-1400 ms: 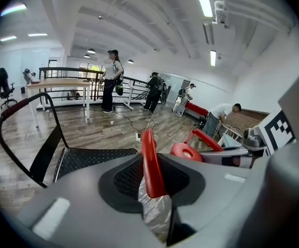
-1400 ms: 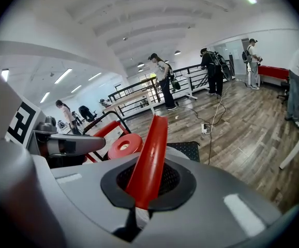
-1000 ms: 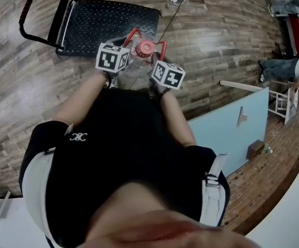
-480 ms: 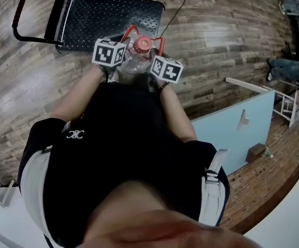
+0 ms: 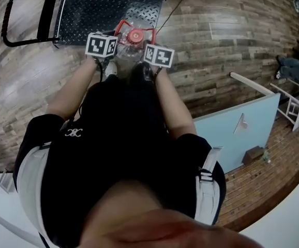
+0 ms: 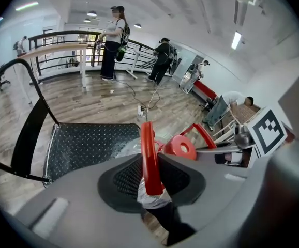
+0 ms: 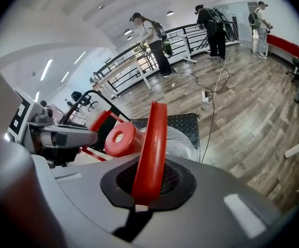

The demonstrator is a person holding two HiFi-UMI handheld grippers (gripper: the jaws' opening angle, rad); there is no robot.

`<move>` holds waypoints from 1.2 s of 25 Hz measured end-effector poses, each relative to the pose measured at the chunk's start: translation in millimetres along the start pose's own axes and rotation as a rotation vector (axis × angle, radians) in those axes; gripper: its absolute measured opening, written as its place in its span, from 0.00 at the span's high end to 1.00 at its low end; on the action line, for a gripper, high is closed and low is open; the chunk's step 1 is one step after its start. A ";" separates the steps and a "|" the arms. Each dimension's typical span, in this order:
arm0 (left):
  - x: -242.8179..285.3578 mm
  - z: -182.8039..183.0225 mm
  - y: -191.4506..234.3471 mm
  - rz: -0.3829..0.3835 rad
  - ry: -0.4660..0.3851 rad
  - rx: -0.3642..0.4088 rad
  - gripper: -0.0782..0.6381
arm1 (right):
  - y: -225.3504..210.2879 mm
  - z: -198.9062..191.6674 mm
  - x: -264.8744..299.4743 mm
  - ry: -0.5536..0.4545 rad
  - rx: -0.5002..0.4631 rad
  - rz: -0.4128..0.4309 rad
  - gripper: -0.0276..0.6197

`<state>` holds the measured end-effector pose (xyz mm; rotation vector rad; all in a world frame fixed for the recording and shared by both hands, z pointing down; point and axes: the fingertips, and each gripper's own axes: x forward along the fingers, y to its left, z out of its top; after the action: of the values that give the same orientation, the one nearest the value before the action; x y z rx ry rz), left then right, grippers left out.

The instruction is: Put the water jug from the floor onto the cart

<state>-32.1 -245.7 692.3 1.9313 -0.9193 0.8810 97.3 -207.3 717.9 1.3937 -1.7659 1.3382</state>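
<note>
The water jug (image 5: pixel 134 48) is clear with a red cap (image 5: pixel 135 35) and two red loop handles. It hangs between my grippers at the near edge of the black diamond-plate cart (image 5: pixel 103 12). My left gripper (image 6: pixel 150 177) grips the left red handle (image 6: pixel 148 154); its jaws are opening slightly, but the pads still press on the handle. My right gripper (image 7: pixel 148 182) is shut on the right red handle (image 7: pixel 152 149). The cap (image 7: pixel 121 138) and the clear body (image 7: pixel 178 138) lie just beyond the jaws. Whether the jug's base touches anything is hidden.
The cart's black push bar (image 5: pixel 15 30) stands at its left end. A power strip with a cable (image 6: pixel 141 109) lies on the wooden floor beyond the cart. A light blue panel (image 5: pixel 232 128) stands to the right. Several people (image 6: pixel 113 40) stand by the far railing.
Both grippers have sunk and moved forward with the jug, towards the cart. The jug's cap now sits against the cart's near edge in the head view.
</note>
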 end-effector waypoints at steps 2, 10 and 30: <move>12.9 0.7 3.6 0.017 0.014 0.007 0.77 | -9.0 1.4 11.4 0.002 -0.016 -0.010 0.93; 60.5 -2.3 18.1 0.013 0.065 -0.007 0.77 | -37.3 0.2 51.4 0.069 -0.014 -0.049 0.93; 96.1 -1.7 30.3 0.006 0.065 -0.022 0.74 | -76.8 9.2 81.2 0.077 -0.082 -0.196 0.92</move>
<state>-10.5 -283.2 783.3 1.8715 -0.8939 0.9283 142.7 -248.0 812.0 1.4108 -1.5717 1.1868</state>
